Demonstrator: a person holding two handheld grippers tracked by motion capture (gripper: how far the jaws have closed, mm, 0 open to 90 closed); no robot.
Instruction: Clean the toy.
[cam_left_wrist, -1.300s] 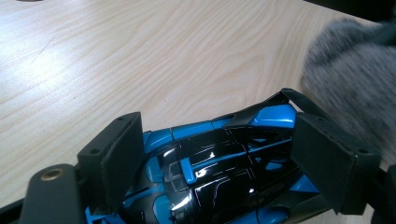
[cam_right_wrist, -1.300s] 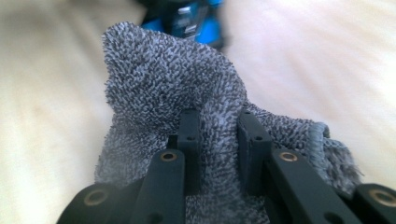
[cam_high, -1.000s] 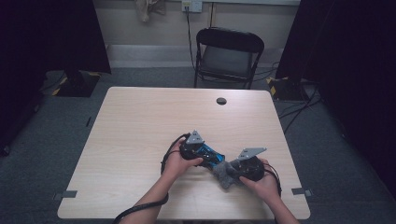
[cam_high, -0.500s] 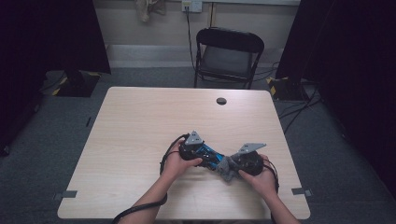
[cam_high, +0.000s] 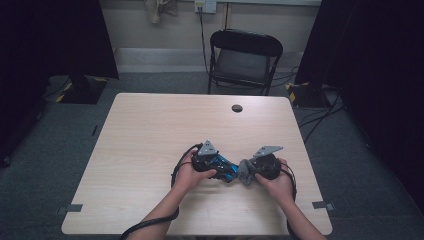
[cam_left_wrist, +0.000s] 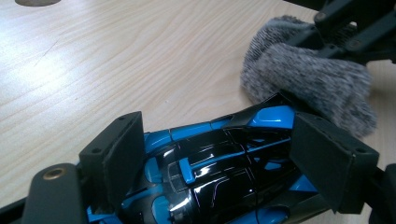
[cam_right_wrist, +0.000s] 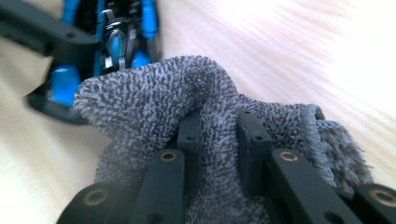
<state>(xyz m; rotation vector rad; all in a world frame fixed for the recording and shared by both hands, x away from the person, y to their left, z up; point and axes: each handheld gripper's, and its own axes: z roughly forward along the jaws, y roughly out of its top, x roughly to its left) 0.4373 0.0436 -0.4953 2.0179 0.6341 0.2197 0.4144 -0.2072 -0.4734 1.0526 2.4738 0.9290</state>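
A blue and black toy car (cam_left_wrist: 219, 158) sits between the two pads of my left gripper (cam_left_wrist: 233, 154), which is shut on its sides; in the high view the toy car (cam_high: 223, 167) lies low over the table near the front. My right gripper (cam_right_wrist: 218, 140) is shut on a bunched grey cloth (cam_right_wrist: 187, 102). The grey cloth (cam_high: 246, 171) presses against the car's right end, just left of the right gripper (cam_high: 256, 169). In the left gripper view the cloth (cam_left_wrist: 308, 79) covers the car's far tip.
The light wooden table (cam_high: 150, 130) has a dark round grommet (cam_high: 237, 108) near its far edge. A black folding chair (cam_high: 242, 60) stands behind the table. Cables trail on the floor at the right.
My right gripper has slid the grey cloth a little leftward and up along the car's end. The left gripper and the car have stayed where they were.
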